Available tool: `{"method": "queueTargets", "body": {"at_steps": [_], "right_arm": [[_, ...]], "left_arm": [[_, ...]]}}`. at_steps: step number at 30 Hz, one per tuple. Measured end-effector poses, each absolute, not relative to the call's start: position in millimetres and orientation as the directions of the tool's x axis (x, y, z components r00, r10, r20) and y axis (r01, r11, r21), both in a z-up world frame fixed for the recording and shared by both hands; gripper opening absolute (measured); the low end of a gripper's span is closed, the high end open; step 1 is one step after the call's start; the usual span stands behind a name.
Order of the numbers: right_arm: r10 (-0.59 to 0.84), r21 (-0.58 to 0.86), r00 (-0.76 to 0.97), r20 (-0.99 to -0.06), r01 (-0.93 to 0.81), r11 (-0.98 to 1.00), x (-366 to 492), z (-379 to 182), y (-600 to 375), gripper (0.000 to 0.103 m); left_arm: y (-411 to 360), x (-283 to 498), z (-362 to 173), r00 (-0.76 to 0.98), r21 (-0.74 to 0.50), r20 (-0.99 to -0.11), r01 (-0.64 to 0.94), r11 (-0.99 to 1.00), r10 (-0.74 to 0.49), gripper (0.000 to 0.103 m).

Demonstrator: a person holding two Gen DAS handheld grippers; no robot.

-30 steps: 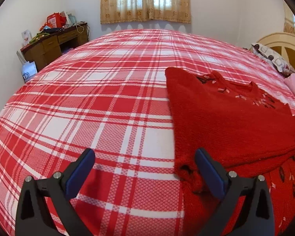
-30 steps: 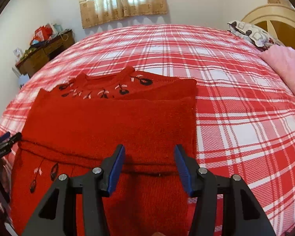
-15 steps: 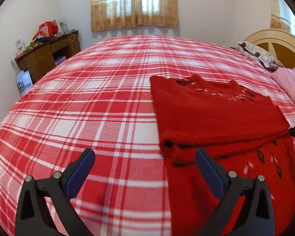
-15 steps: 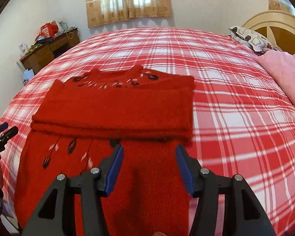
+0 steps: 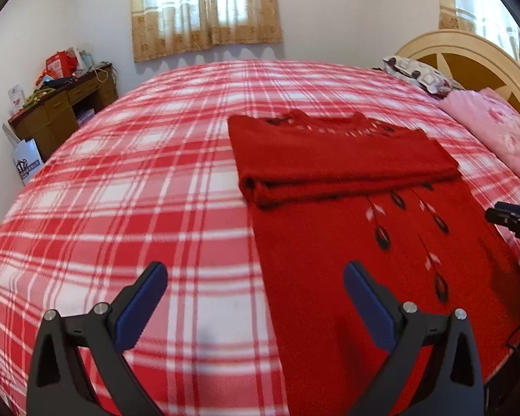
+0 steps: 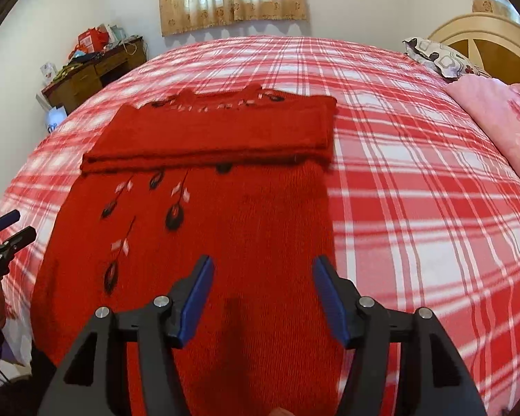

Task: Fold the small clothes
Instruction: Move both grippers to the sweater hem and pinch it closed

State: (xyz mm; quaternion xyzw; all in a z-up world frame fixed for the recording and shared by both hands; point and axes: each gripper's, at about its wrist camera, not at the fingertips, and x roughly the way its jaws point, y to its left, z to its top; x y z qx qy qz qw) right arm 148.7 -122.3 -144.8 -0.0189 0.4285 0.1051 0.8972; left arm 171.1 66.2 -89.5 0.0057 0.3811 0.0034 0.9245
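So the sweater [image 6: 197,228] is lying flat on the bed [image 6: 416,180], hem end toward me, and its far part is doubled over into a thick band [image 6: 211,135] that sits just this side of the neckline. I'd guess the sleeves and shoulders are tucked in there so the piece ends up as a tidy rectangle.

Left tongs [image 5: 254,303] are spread wide and holding nothing. They hang over the sweater's left edge, one finger above the plaid, the other above the knit. Right tongs [image 6: 261,294] are also parted, a bit narrower, empty too, sitting over the sweater's right side near the hem. Neither one is touching fabric as far as I can tell.

Makes sense to me that they're placed like that: one per lower corner, so both can pinch the hem and carry it up toward the band for the next fold. The knit looks thick and floppy, so uneven grabs would probably skew the fold. Pink blanket [image 6: 502,128] lies well off to the sweater's right.
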Motion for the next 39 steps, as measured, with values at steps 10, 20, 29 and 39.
{"method": "queueTargets", "body": {"at_steps": [10, 20, 29, 39], "right_arm": [[0.154, 0.034, 0.574, -0.804, -0.215, 0.976, 100.7, -160.7, -127.0, 0.061], [0.139, 0.017, 0.574, -0.807, -0.212, 0.977, 69.3, -169.2, -133.8, 0.061], [0.134, 0.001, 0.592, -0.794, -0.22, 0.976, 45.4, -169.6, -136.6, 0.061], [0.02, -0.107, 0.612, -0.79, -0.17, 0.98, 30.1, -167.9, -141.4, 0.062]], "left_arm": [[55.0, 140.3, -108.8, 0.65, 0.014, -0.759, 0.05, 0.999, -0.022, 0.103], [40.2, 109.7, -120.9, 0.585, -0.024, -0.806, 0.111, 0.994, -0.085, 0.093], [25.3, 85.3, -139.1, 0.472, -0.122, -0.86, 0.173, 0.977, -0.191, 0.062], [25.5, 69.5, -145.0, 0.438, -0.152, -0.873, 0.169, 0.974, -0.213, 0.033]]}}
